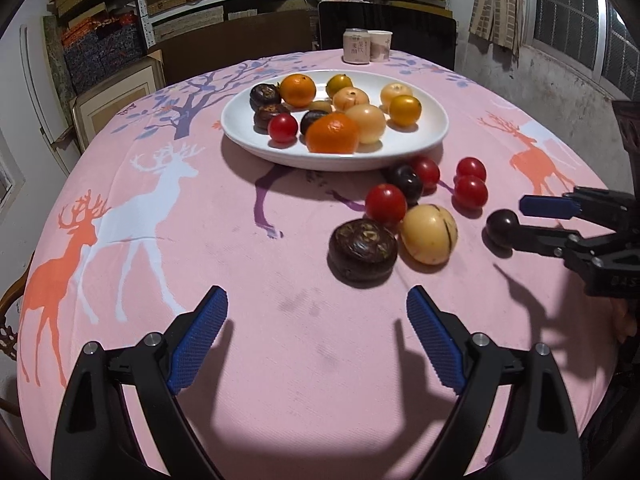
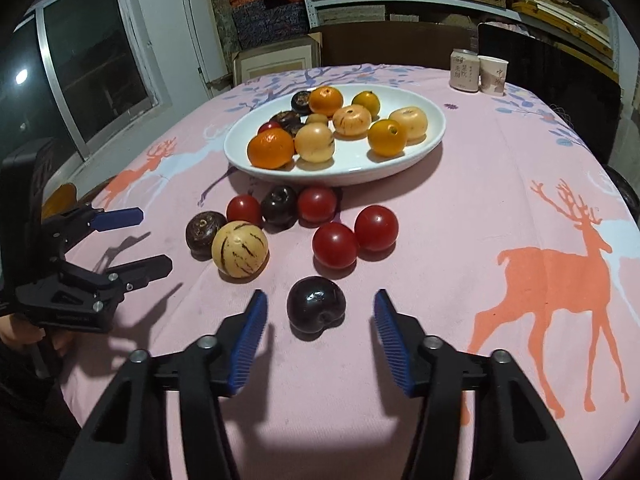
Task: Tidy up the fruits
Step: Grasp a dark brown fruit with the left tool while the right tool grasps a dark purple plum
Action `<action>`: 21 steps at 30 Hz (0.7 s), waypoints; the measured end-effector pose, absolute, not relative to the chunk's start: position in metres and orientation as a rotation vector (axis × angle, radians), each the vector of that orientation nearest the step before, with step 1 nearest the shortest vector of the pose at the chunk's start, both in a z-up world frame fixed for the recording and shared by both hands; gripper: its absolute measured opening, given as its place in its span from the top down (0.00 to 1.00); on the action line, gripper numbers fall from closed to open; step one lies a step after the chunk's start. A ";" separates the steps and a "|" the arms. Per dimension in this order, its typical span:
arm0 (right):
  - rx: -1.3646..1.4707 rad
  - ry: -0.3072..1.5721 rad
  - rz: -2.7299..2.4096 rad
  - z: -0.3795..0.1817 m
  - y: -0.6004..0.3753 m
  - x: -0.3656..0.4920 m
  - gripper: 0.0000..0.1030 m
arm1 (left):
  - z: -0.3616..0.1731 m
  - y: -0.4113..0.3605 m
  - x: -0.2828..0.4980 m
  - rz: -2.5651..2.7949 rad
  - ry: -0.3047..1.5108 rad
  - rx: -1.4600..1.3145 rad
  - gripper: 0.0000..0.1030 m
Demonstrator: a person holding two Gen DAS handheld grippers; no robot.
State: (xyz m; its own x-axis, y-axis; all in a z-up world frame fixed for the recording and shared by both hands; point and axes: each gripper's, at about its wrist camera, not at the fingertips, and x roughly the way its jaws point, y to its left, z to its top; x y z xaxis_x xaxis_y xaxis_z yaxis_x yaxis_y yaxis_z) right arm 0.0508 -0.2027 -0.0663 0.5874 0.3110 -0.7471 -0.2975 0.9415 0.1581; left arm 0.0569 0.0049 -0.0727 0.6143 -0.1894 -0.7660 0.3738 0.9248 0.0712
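Observation:
A white plate (image 1: 434,130) (image 2: 430,136) holds several fruits: oranges, yellow fruits, dark ones and a red tomato. On the pink cloth in front of it lie several red tomatoes (image 2: 335,245), a dark plum (image 2: 279,205), a dark brown round fruit (image 1: 363,249) (image 2: 203,233) and a striped yellow melon (image 1: 429,233) (image 2: 239,249). Another dark plum (image 2: 316,304) (image 1: 502,227) lies apart, between the open fingers of my right gripper (image 2: 319,306) (image 1: 516,216). My left gripper (image 1: 316,300) (image 2: 156,240) is open and empty, short of the brown fruit.
A can (image 1: 356,46) and a paper cup (image 1: 379,45) stand at the table's far edge. A dark chair (image 1: 388,28) and shelves of boxes are behind. The round table's edge curves close at left and right.

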 end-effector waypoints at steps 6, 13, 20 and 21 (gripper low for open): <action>-0.009 0.921 0.329 -0.076 -0.193 0.063 0.62 | -0.076 -0.004 0.059 -0.327 0.862 0.260 0.14; 0.085 0.925 0.372 -0.078 -0.205 0.065 0.69 | -0.077 -0.019 0.071 -0.312 0.881 0.308 0.14; 0.161 0.908 0.384 -0.078 -0.216 0.064 0.69 | -0.082 -0.035 0.091 -0.266 0.886 0.393 0.14; 0.162 0.903 0.388 -0.077 -0.216 0.063 0.69 | -0.081 -0.036 0.093 -0.273 0.881 0.393 0.20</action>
